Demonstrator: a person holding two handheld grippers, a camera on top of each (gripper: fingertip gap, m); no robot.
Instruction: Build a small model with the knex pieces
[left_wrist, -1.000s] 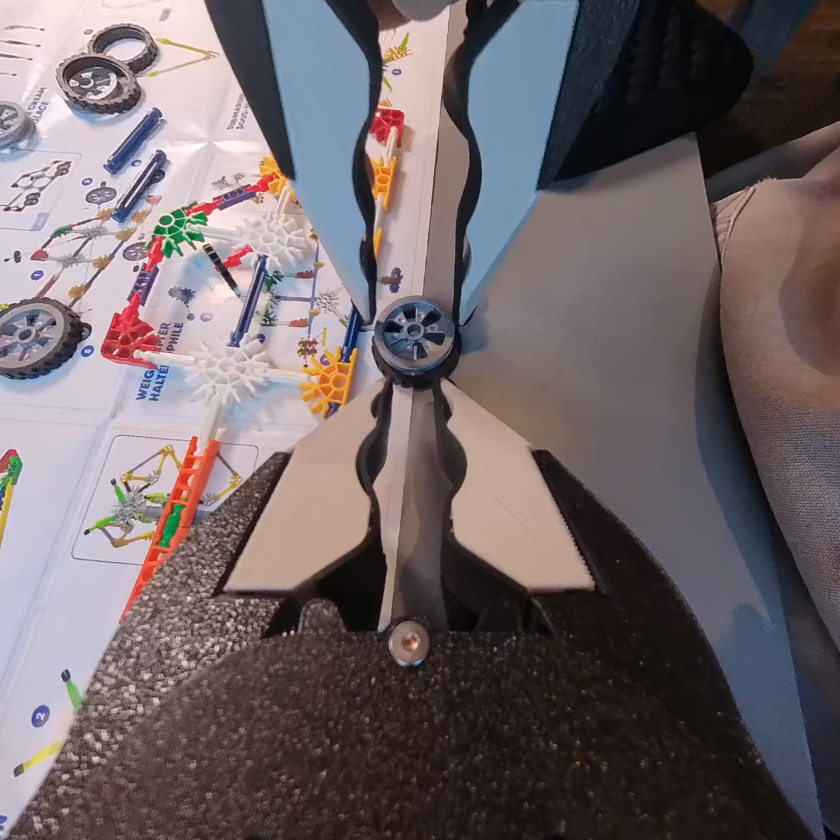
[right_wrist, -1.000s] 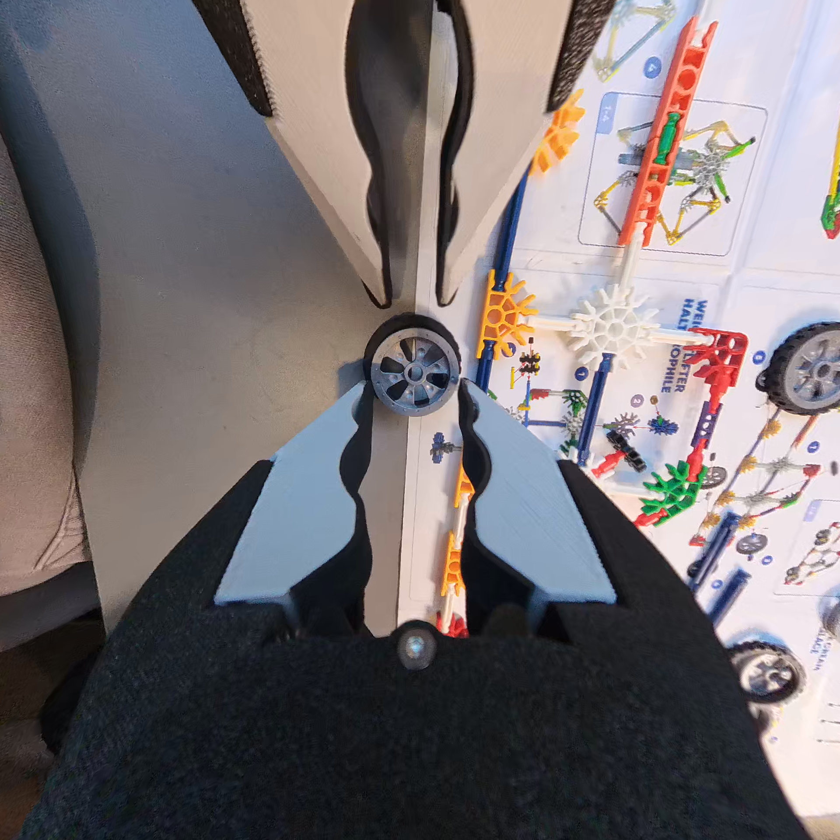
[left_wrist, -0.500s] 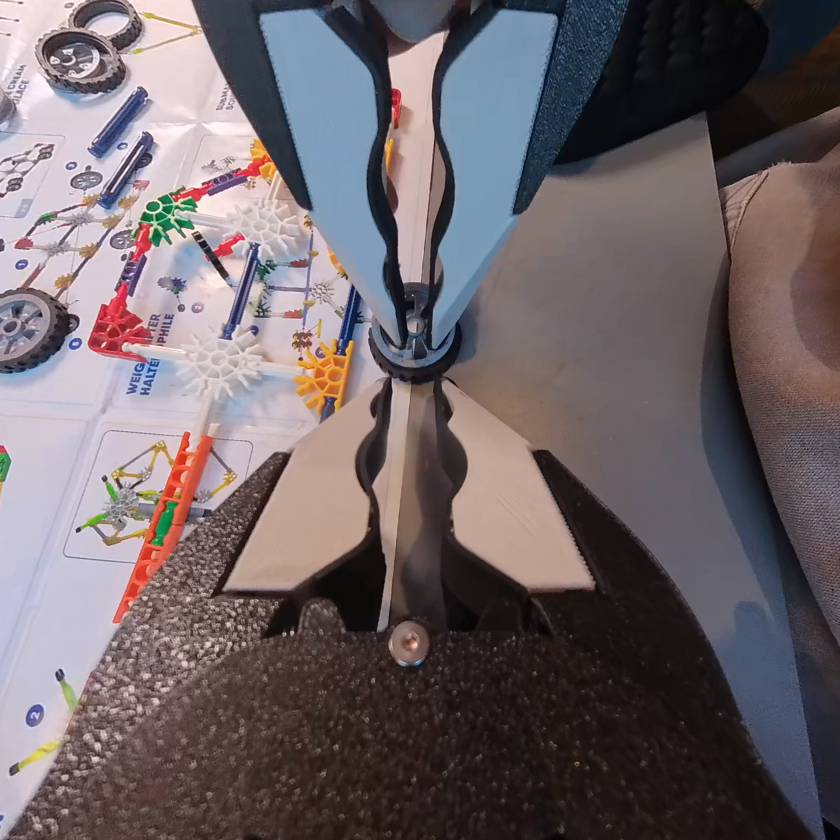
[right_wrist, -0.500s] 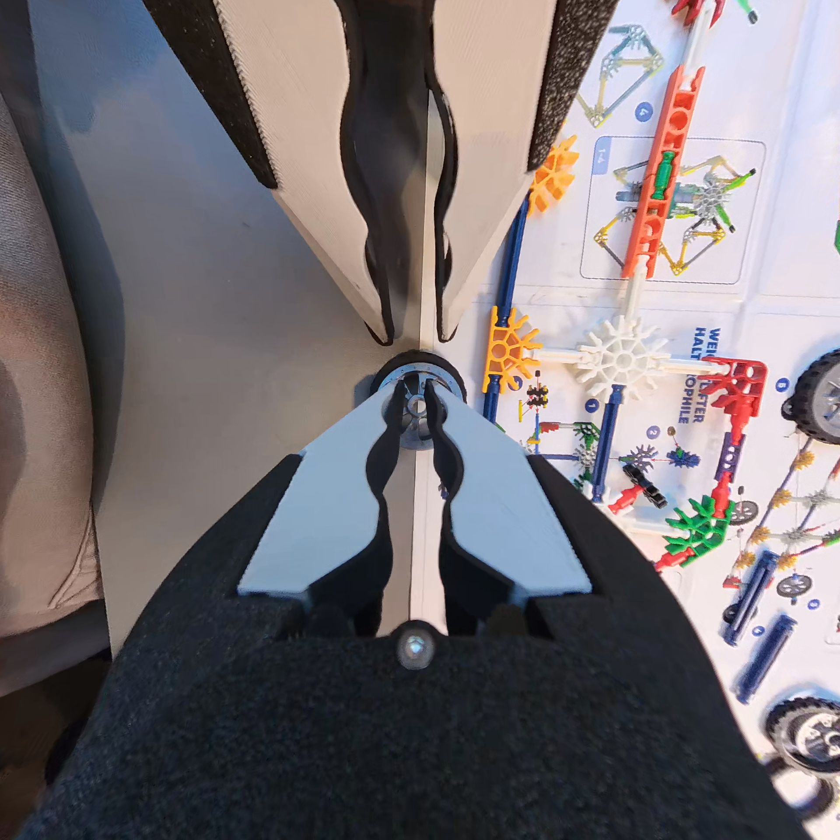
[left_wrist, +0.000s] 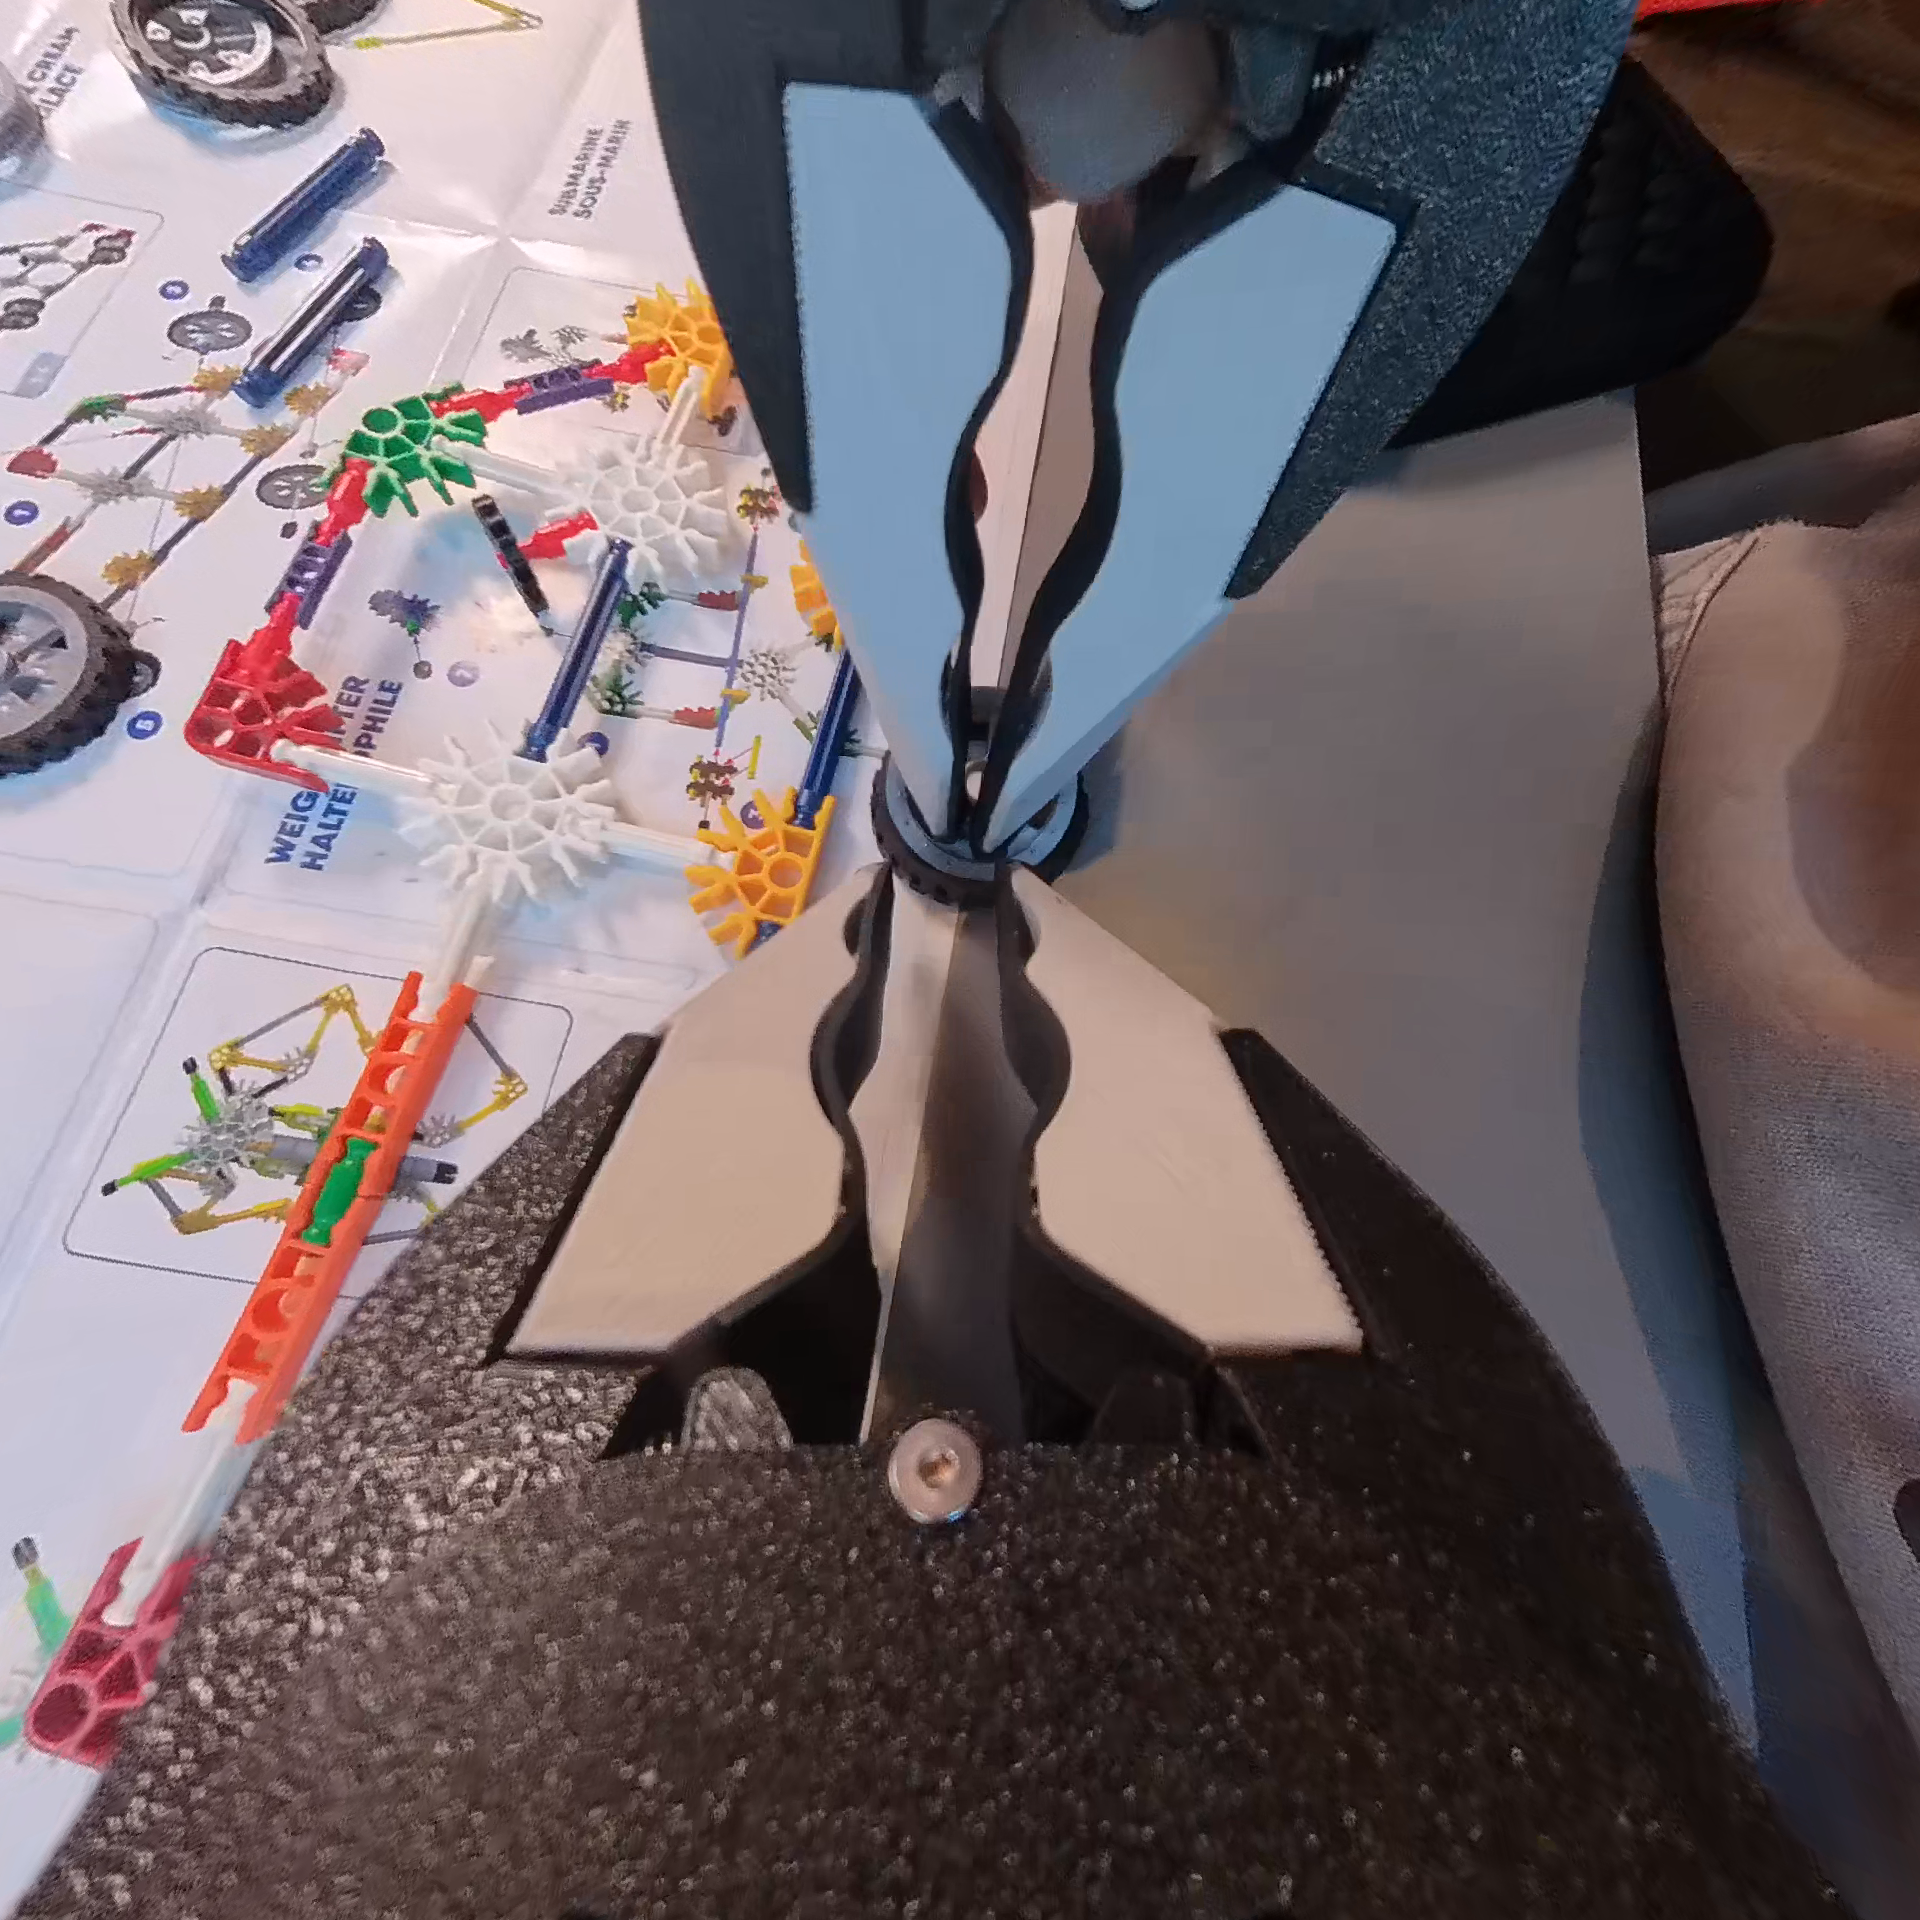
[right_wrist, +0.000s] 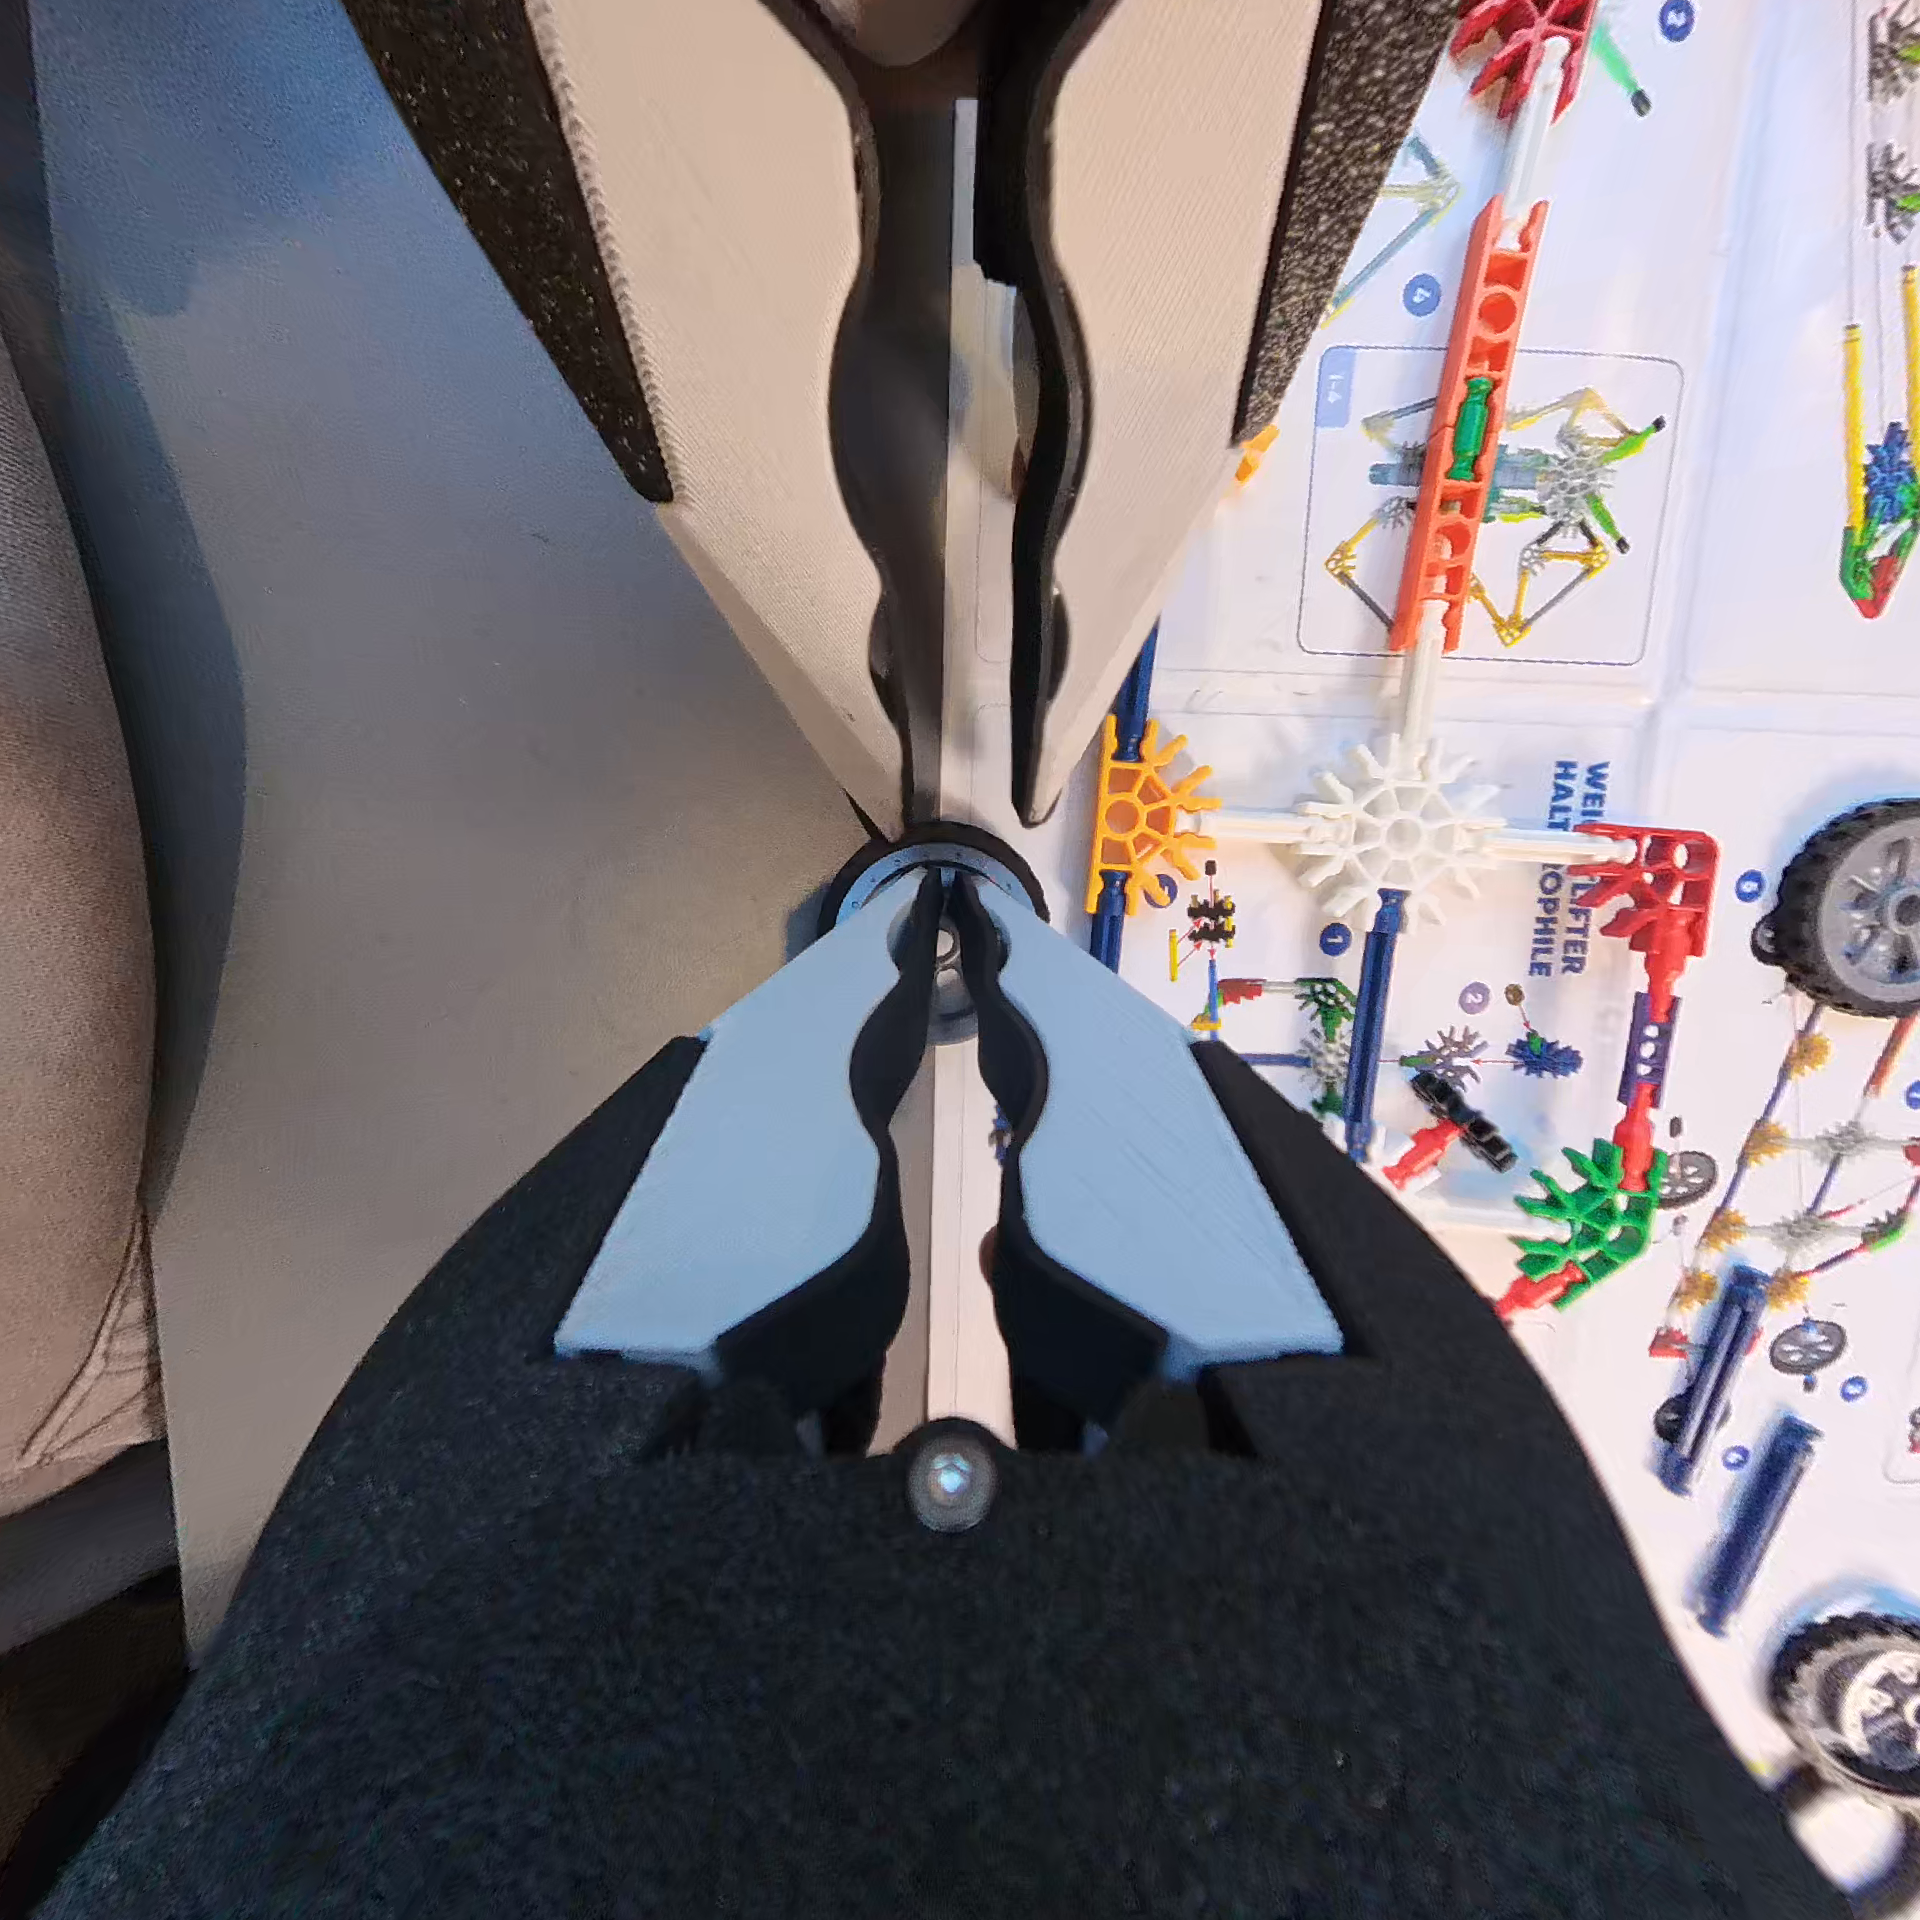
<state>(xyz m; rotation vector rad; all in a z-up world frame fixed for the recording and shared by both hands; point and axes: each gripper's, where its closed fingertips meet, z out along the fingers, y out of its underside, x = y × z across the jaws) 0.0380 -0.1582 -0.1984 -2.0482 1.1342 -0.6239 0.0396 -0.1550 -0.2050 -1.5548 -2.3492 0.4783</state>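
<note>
Grey bench (left_wrist: 1351, 831), printed instruction sheet (right_wrist: 1766, 727) alongside: the blue right gripper (right_wrist: 948, 894) is pinched onto the small black-tyred grey wheel (left_wrist: 940, 871); the beige left gripper (left_wrist: 940, 883), narrowly parted, touches its rim

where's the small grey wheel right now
In both wrist views, the small grey wheel lies on the grey table, between both grippers' tips, beside the yellow connector.

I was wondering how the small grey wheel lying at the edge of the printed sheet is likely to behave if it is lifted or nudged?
The small grey wheel looks like rigid plastic, so probably stiff and light. Lying flat, it should slide rather than roll; stood on its treaded black tyre, it would likely roll. The right hand-held gripper has its tips closed over the hub, a narrow hold, so it may pivot.
</note>
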